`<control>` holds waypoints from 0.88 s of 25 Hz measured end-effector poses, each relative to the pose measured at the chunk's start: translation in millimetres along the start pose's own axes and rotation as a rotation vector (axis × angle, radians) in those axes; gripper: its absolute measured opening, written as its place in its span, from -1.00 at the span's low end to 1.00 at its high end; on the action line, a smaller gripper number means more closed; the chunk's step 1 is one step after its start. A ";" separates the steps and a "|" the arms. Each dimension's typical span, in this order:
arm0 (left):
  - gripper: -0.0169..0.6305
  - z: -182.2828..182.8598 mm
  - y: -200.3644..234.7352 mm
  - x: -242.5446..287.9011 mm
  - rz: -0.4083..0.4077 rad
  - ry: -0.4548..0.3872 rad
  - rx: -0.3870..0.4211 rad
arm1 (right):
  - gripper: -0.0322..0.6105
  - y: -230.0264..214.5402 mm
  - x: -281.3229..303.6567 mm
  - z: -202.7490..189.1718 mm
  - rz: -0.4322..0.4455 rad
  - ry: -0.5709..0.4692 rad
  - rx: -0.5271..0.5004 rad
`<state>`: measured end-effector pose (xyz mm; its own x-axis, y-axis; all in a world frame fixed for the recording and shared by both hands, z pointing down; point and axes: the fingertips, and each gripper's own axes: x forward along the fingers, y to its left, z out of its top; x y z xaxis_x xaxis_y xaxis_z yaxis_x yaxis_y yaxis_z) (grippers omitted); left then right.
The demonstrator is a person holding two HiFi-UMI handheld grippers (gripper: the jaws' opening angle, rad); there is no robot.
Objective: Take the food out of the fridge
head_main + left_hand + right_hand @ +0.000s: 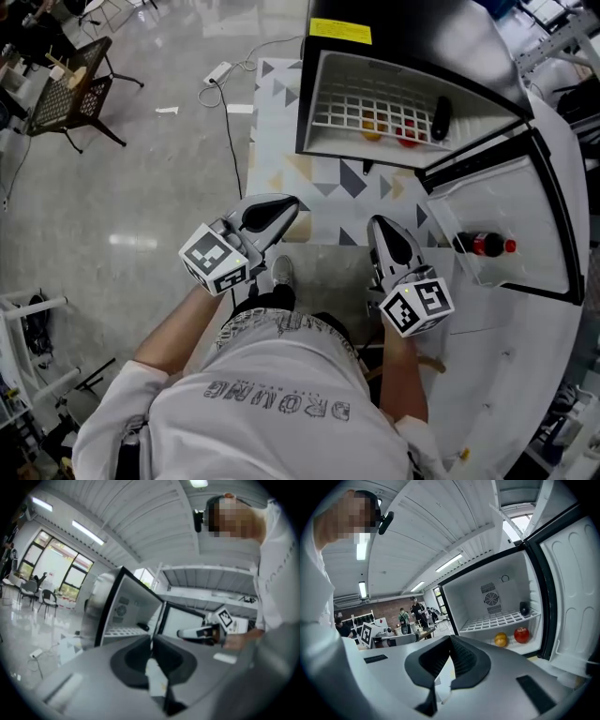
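Observation:
The small fridge (412, 56) stands open in front of me. Under its white wire shelf (375, 114) lie an orange fruit (372, 129) and a red apple (409, 134); in the right gripper view the orange fruit (500, 640) and the apple (521, 634) sit side by side. A dark object (441, 118) rests on the shelf. The door (525, 234) holds a red-capped bottle (483, 245). My left gripper (281, 208) and right gripper (382, 228) hover short of the fridge, both shut and empty. The jaws meet in each gripper view: left gripper (151, 644), right gripper (450, 641).
A patterned mat (281, 169) lies under the fridge. A power strip (217, 72) with its cable lies on the floor to the left, and a dark chair (70, 89) stands at the far left. Several people (415, 609) stand at tables in the background.

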<state>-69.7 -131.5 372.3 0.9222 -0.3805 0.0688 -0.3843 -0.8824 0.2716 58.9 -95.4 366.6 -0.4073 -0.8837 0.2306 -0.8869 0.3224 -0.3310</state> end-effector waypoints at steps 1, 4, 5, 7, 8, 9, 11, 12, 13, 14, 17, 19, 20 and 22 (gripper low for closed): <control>-0.89 1.0 3.4 0.5 -0.002 0.003 0.008 | -0.90 0.0 3.7 1.3 -0.004 -0.002 0.000; -0.89 3.9 10.8 1.6 -0.012 0.015 0.028 | -0.90 -1.1 13.4 5.2 -0.018 -0.012 0.003; -0.89 5.3 13.2 1.6 -0.014 0.016 0.029 | -0.90 -1.8 16.4 6.2 -0.021 -0.014 0.004; -0.89 7.6 18.8 2.0 -0.016 0.016 0.027 | -0.90 -3.3 22.3 7.3 -0.026 -0.014 0.004; -0.89 8.1 21.4 2.5 -0.016 0.016 0.025 | -0.90 -4.5 25.3 7.1 -0.027 -0.013 0.003; -0.89 8.3 23.9 3.3 -0.016 0.017 0.023 | -0.90 -6.2 28.3 6.4 -0.029 -0.011 0.002; -0.89 7.8 28.6 6.3 -0.013 0.019 0.020 | -0.90 -11.4 34.5 4.7 -0.033 -0.009 0.000; -0.89 7.3 30.6 8.6 -0.011 0.021 0.019 | -0.90 -14.7 37.5 4.1 -0.035 -0.008 -0.001; -0.89 6.6 32.4 11.1 -0.010 0.024 0.019 | -0.90 -18.2 40.4 3.4 -0.038 -0.008 -0.002; -0.89 5.6 34.0 13.7 -0.010 0.028 0.019 | -0.90 -22.0 43.2 2.4 -0.040 -0.007 -0.003; -0.89 -0.9 40.1 22.0 -0.002 0.045 0.015 | -0.90 -35.8 52.1 -1.5 -0.044 -0.002 -0.002; -0.89 -5.4 45.5 29.1 0.009 0.058 0.010 | -0.90 -47.7 58.4 -3.1 -0.045 0.002 0.000; -0.89 -7.4 48.3 32.8 0.016 0.061 0.006 | -0.90 -54.4 61.4 -3.9 -0.046 0.004 0.000; -0.89 -11.0 52.7 39.9 0.035 0.065 -0.002 | -0.90 -68.4 67.5 -6.4 -0.046 0.013 -0.004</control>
<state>-52.7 -190.2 399.9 0.9092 -0.3920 0.1407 -0.4161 -0.8682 0.2702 90.7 -174.9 410.6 -0.3689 -0.8931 0.2575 -0.9056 0.2829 -0.3161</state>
